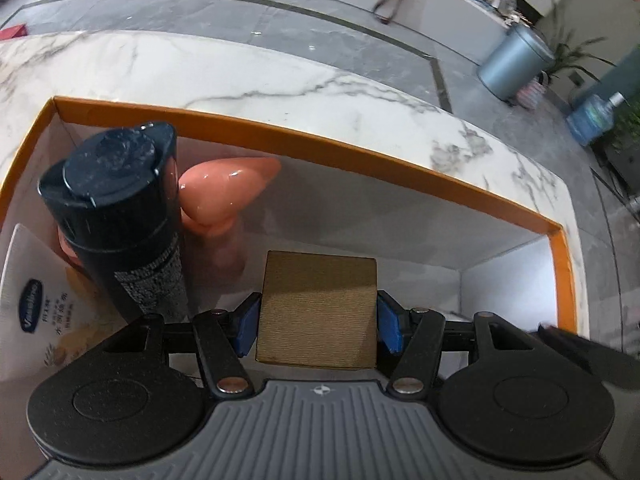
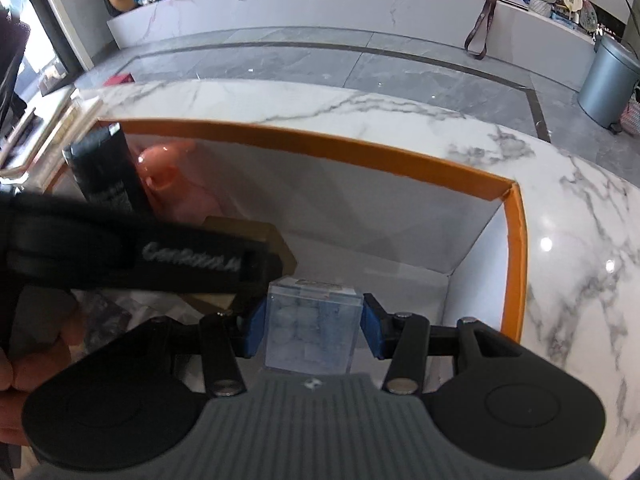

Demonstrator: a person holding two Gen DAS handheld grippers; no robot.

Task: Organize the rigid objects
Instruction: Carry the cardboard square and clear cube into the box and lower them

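The left gripper (image 1: 318,320) is pinching a gold-brown block (image 1: 316,312) between its blue pads (image 1: 389,326), which are pressing flat against the block's two sides. The block is hanging inside an orange-rimmed box (image 1: 320,140) with white inner walls, over the box's pale floor. To the block's left, a black tube (image 1: 120,216) is standing upright with its flip cap uppermost, and a glossy pink object (image 1: 224,188) is lying just behind it, near the far wall. A white Vaseline pack (image 1: 36,300) is leaning at the box's left end, beside the tube.

The right gripper (image 2: 310,328) is clamping a clear plastic case (image 2: 310,328) between its own blue pads (image 2: 370,332); pale round shapes are showing blurrily through the case's walls. The case is also sitting within the box's outline, toward its right end, close beside the left tool, whose black body is crossing the right wrist view just left of it.

The box is resting on a white marble counter (image 2: 560,200). Beyond it, grey floor tiles (image 1: 280,20) are stretching to a grey bin (image 2: 608,80) and a cluttered white ledge (image 2: 280,0).
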